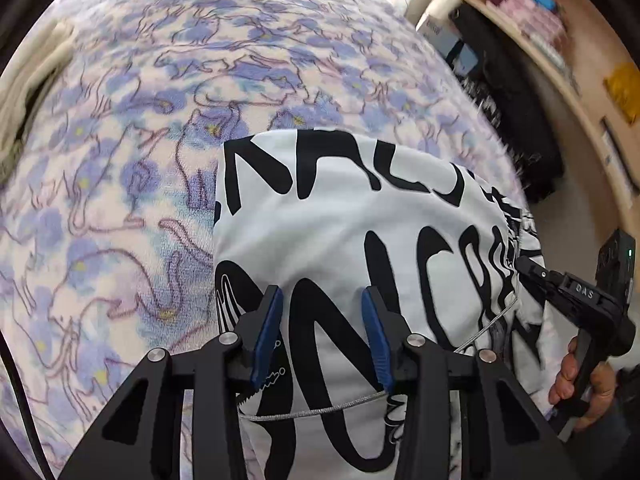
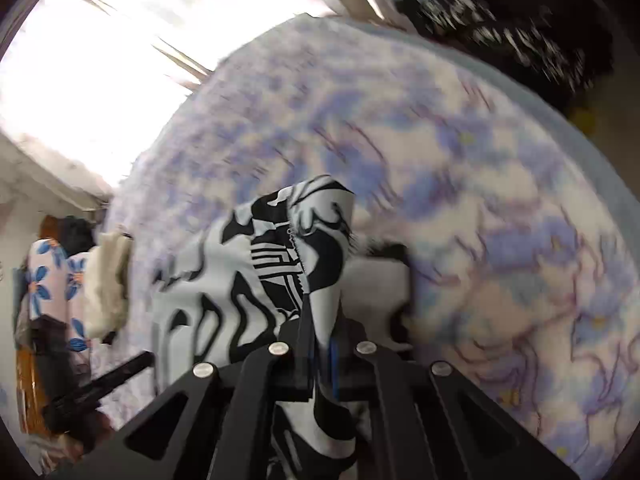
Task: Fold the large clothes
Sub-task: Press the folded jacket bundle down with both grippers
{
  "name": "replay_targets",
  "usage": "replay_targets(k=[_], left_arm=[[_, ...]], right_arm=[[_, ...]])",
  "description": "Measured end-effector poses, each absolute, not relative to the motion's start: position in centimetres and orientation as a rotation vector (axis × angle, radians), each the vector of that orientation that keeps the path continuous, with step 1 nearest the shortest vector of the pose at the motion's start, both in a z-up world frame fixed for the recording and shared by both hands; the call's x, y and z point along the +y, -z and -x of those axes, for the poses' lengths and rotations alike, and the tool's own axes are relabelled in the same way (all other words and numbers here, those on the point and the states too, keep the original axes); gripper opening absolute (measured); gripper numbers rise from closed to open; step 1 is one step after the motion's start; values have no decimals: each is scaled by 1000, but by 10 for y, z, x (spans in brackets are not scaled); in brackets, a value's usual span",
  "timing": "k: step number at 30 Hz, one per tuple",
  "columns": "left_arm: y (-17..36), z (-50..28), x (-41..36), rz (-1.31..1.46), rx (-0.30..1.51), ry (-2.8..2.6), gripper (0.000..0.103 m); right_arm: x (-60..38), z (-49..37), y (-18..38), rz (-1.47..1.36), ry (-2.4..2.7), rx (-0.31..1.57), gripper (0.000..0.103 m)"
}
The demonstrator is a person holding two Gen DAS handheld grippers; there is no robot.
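A white garment with large black lettering point(image 1: 340, 216) lies on a bed with a blue floral cover point(image 1: 120, 140). My left gripper point(image 1: 322, 300) is open just above the garment, its blue pads point(image 1: 269, 332) apart with the cloth and a grey drawstring point(image 1: 320, 412) showing between them. My right gripper point(image 2: 320, 344) is shut on a fold of the same garment point(image 2: 280, 264), which rises bunched in front of it. The right gripper also shows in the left wrist view point(image 1: 576, 300) at the garment's right edge, held by a hand point(image 1: 580, 384).
A wooden shelf unit point(image 1: 560, 60) with boxes and dark clothing point(image 1: 516, 92) stands beyond the bed's right side. A cream cloth point(image 1: 36, 72) lies at the bed's far left. A bright window point(image 2: 100, 60) and hanging floral clothes point(image 2: 52, 280) are off the bed.
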State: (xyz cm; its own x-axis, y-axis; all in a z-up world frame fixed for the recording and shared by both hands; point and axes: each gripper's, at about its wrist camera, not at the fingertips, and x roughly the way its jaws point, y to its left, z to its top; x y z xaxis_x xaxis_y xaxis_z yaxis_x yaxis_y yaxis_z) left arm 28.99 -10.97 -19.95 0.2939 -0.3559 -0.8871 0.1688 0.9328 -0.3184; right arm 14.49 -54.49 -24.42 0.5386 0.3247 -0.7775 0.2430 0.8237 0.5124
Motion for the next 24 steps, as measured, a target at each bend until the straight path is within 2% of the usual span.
replay_targets(k=[5,11,16,19,21,24], left_arm=[[208,-286,-130,27,1211,294,40],[195,-282,-123,49,1230,325,40],[168,-250,-110,78,1177,334,40],[161,-226,-103,124,1175,340,39],[164,-212,-101,156,1191,348,31],[176,-196,-108,138,1232,356,28]], right_arm=[[-547,-152,282,-623,26,1093,4],[-536,-137,233,-447,62,1060,11],[-532,-101,192,-387,46,960,11],[-509,-82,188,-341,-60,972,11],[-485,-72,192,-287,-133,996,11],[-451,-61,204,-208,-204,1034,11]])
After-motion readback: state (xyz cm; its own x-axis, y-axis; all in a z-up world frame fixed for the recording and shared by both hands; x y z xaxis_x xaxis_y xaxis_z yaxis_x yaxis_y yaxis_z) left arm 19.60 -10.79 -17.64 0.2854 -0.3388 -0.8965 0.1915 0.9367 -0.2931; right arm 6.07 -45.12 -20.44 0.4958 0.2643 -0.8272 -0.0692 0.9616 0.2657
